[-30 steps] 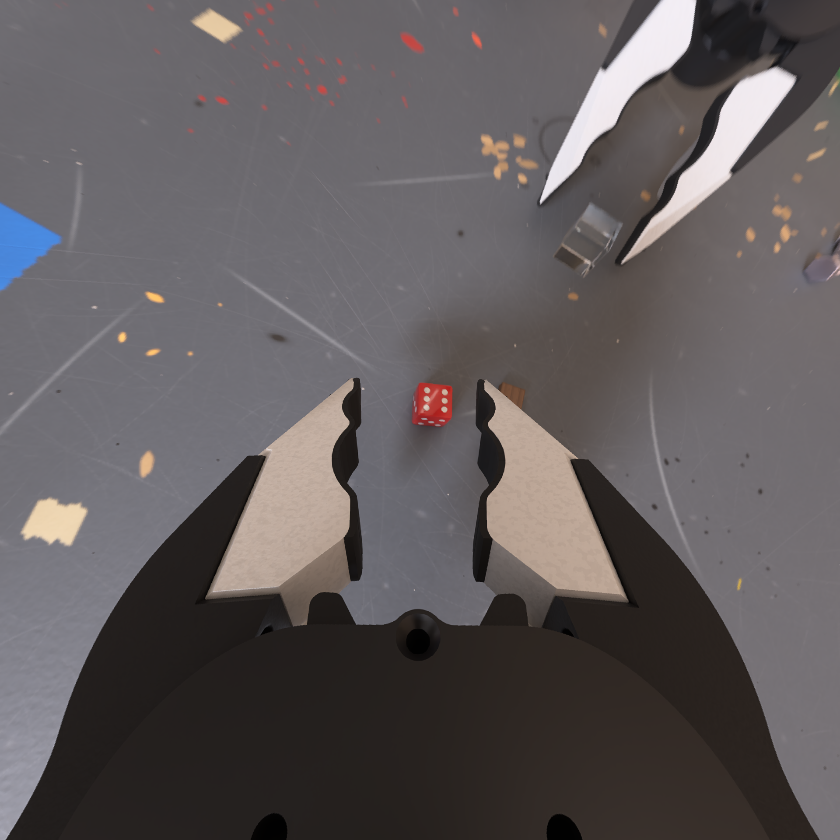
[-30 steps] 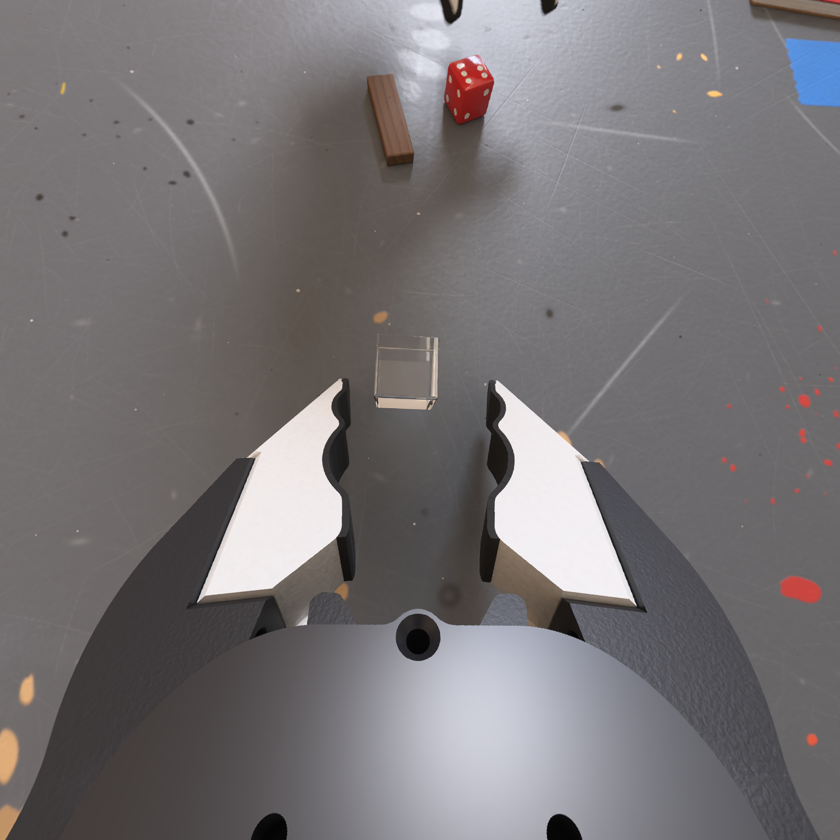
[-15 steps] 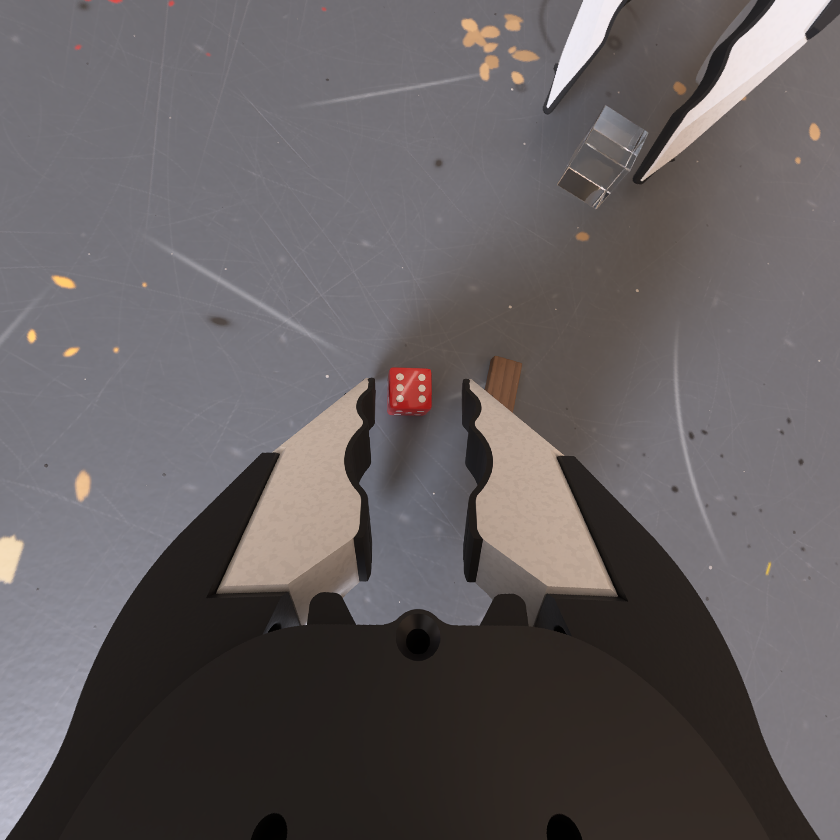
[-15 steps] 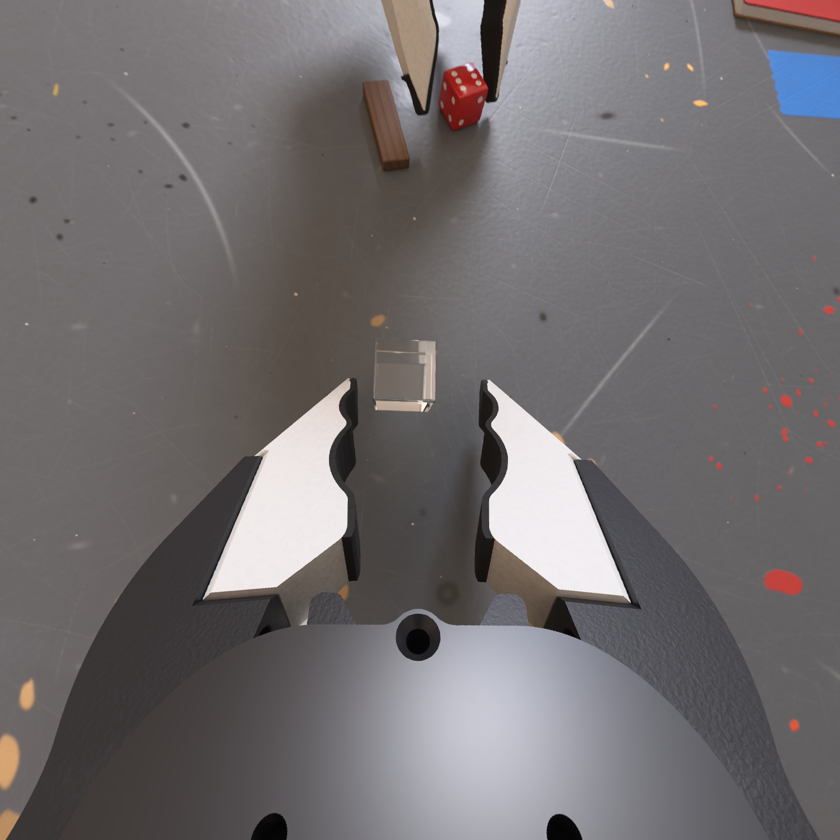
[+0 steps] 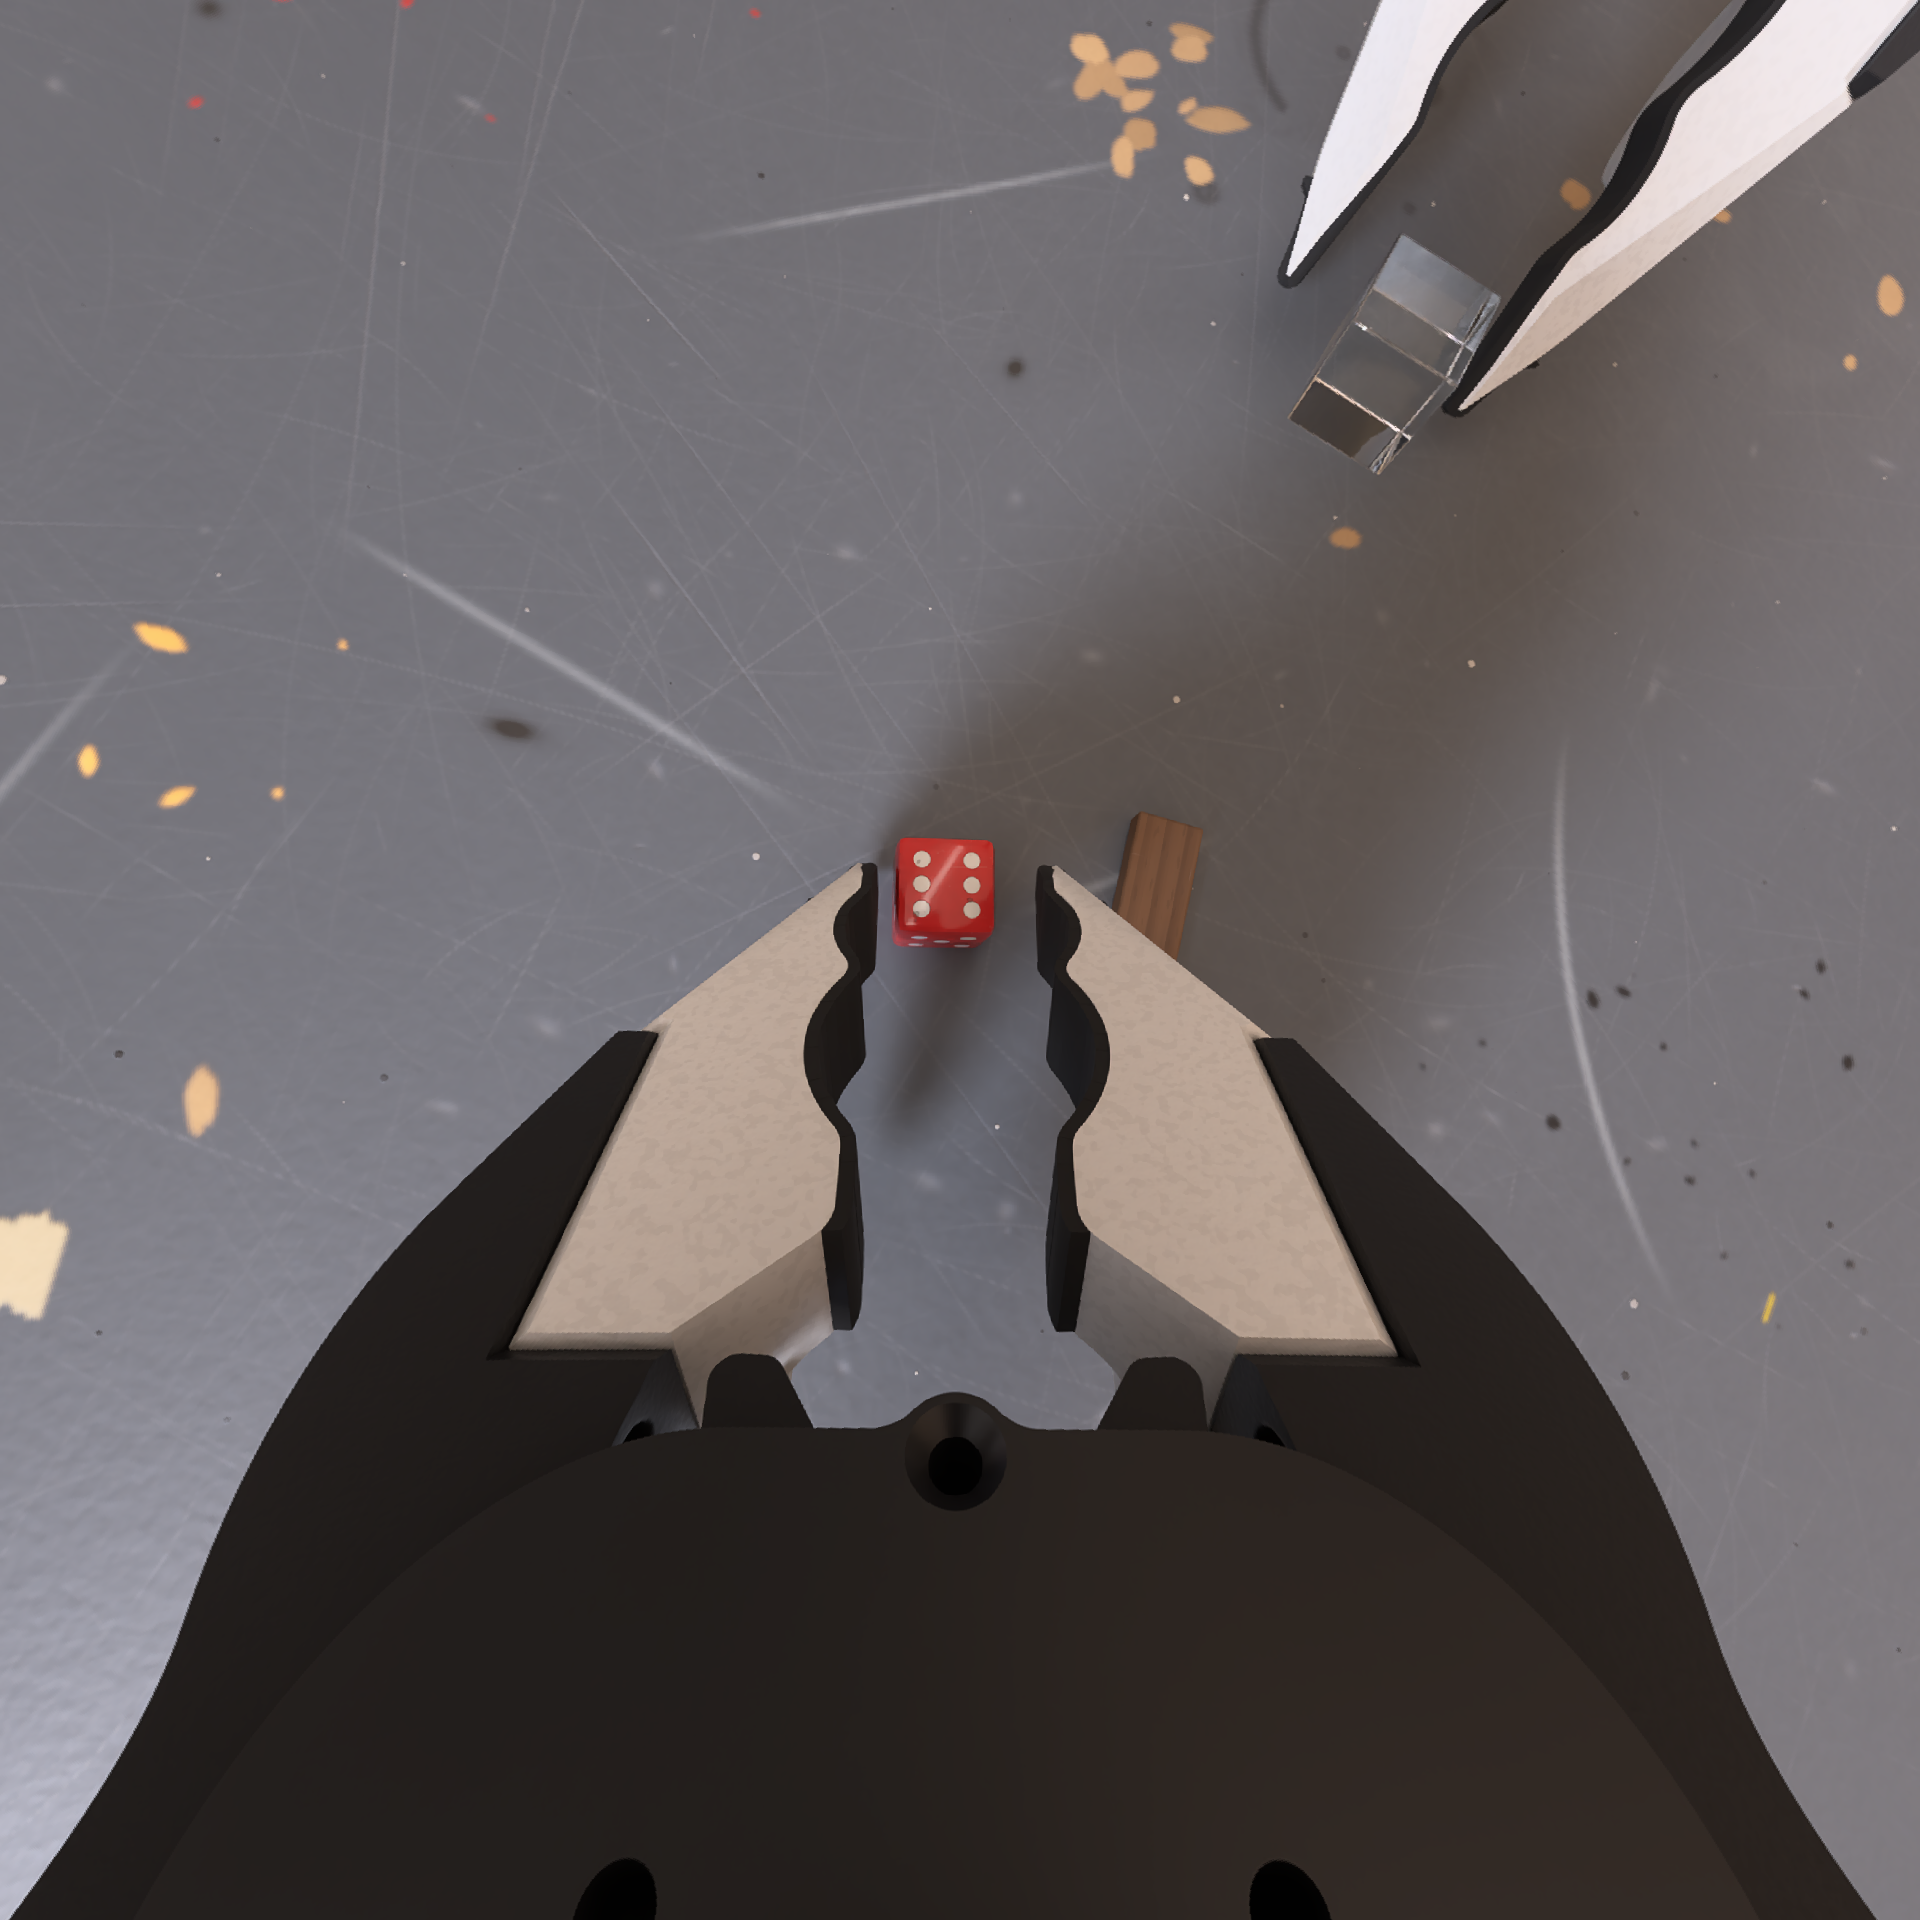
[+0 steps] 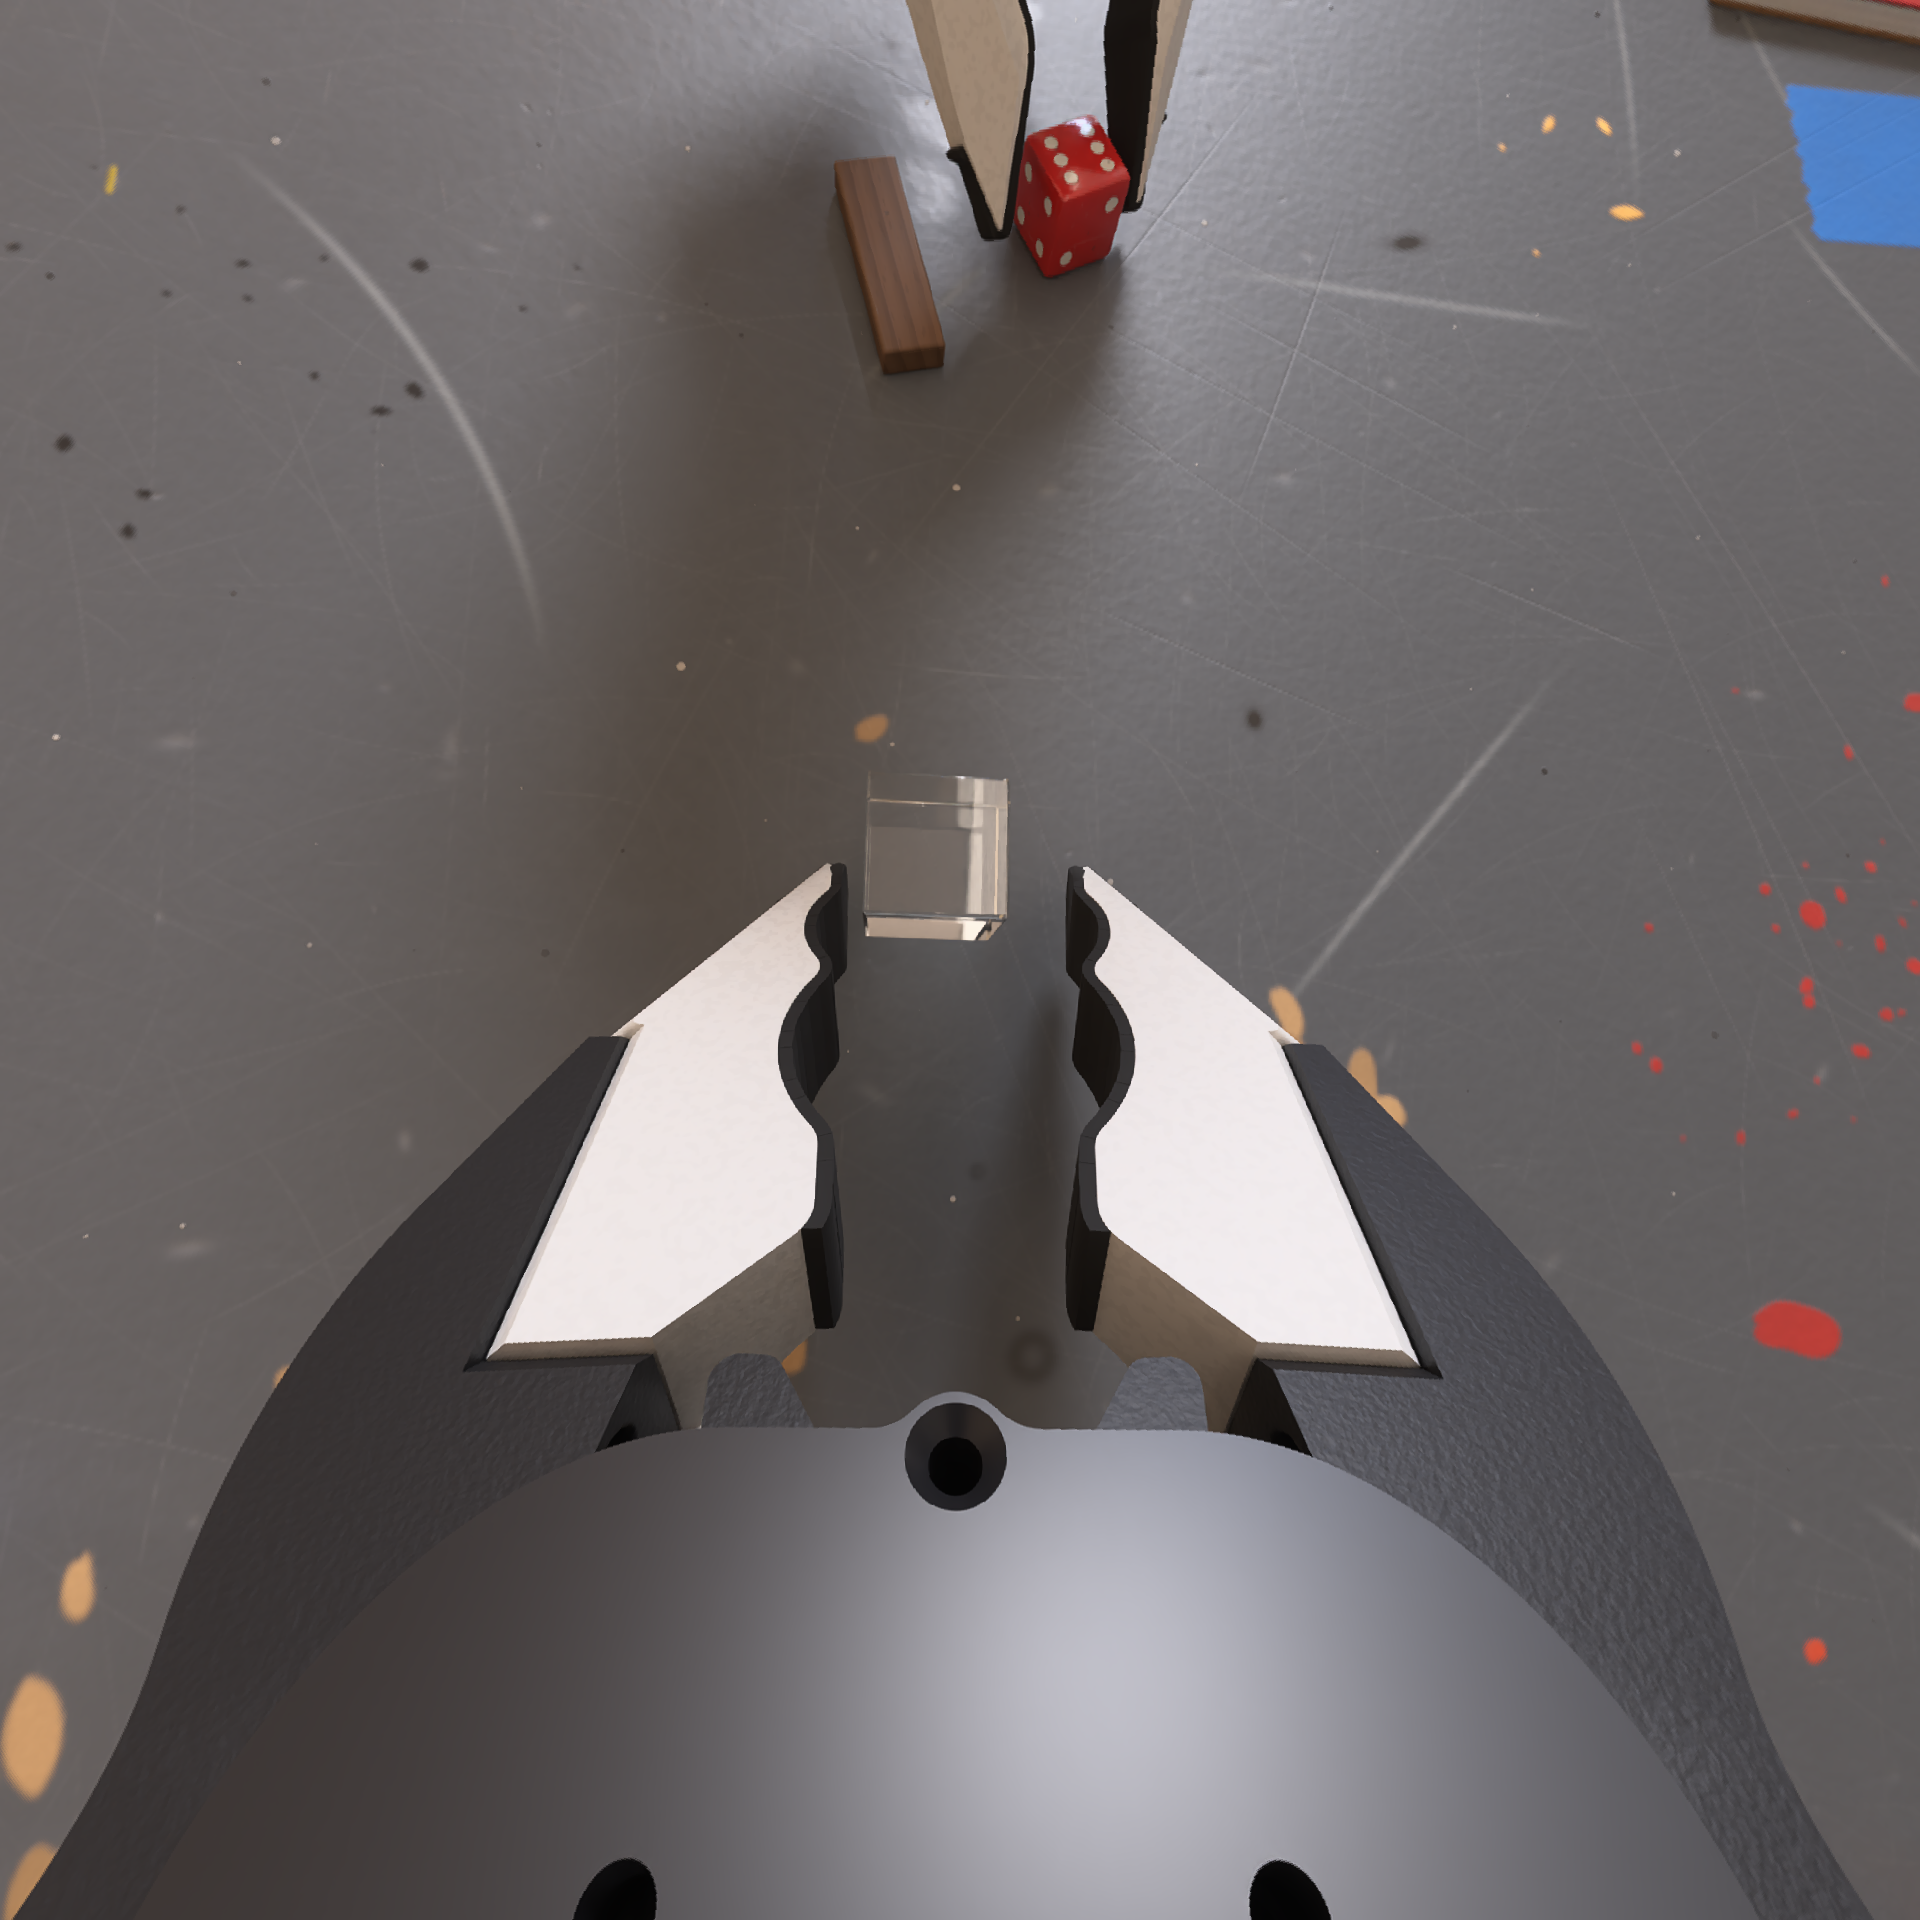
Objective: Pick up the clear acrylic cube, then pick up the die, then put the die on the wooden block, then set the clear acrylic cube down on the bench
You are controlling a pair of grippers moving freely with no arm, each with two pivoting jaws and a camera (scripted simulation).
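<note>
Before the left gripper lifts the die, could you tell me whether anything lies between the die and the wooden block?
Only the left gripper's own finger: it stands in the gap between the die and the wooden block. Otherwise the bench there is bare, and the block's top carries nothing.

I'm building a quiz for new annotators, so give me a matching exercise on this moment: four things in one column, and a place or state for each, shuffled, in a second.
Things:
1. die
2. clear acrylic cube
3. wooden block
4. blue patch

Places or states:
A. lies flat on the bench, beside the left tongs
B. between the tips of the open right tongs
C. far off at the bench's edge, near neither tongs
D. between the tips of the open left tongs

Pairs: 1-D, 2-B, 3-A, 4-C
</note>
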